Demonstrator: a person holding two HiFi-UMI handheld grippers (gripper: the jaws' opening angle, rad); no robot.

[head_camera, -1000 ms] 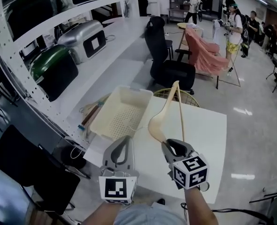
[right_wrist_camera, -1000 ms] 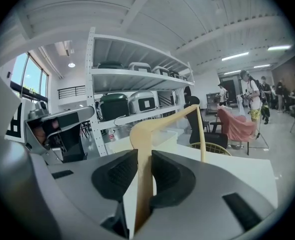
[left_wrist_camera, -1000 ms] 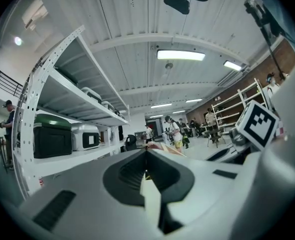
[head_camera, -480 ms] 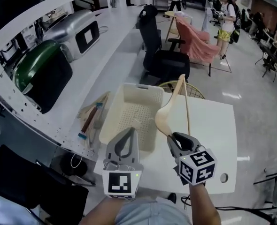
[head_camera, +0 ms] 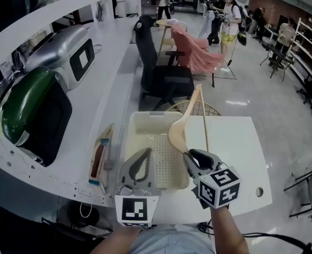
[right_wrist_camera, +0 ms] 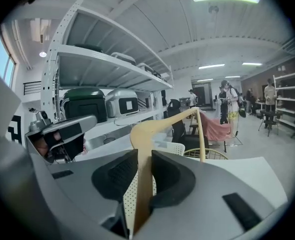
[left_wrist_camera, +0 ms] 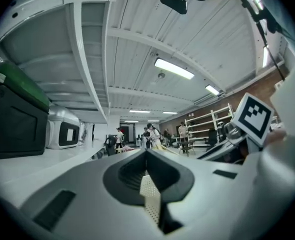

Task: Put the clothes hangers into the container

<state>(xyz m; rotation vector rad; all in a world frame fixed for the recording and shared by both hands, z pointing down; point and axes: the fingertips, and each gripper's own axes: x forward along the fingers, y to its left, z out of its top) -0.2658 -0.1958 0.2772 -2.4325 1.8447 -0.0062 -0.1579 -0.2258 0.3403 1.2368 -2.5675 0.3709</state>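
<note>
A cream perforated container stands on the white table. My right gripper is shut on one end of a pale wooden clothes hanger, which rises tilted above the container's right edge. The right gripper view shows the hanger pinched between the dark pads of that gripper, with the container behind. My left gripper hovers over the container's near end, shut and empty. The left gripper view shows this gripper with its jaws together and perforated cream plastic seen past them.
More hangers lie on the white counter left of the container. A round wire basket and a black office chair stand beyond the table. Green and silver cases sit on the counter at left. People stand far behind.
The view has moved forward to the table. Both grippers now sit over the container's near end, and the hanger, before over the tabletop, now rises above the container's right edge.
</note>
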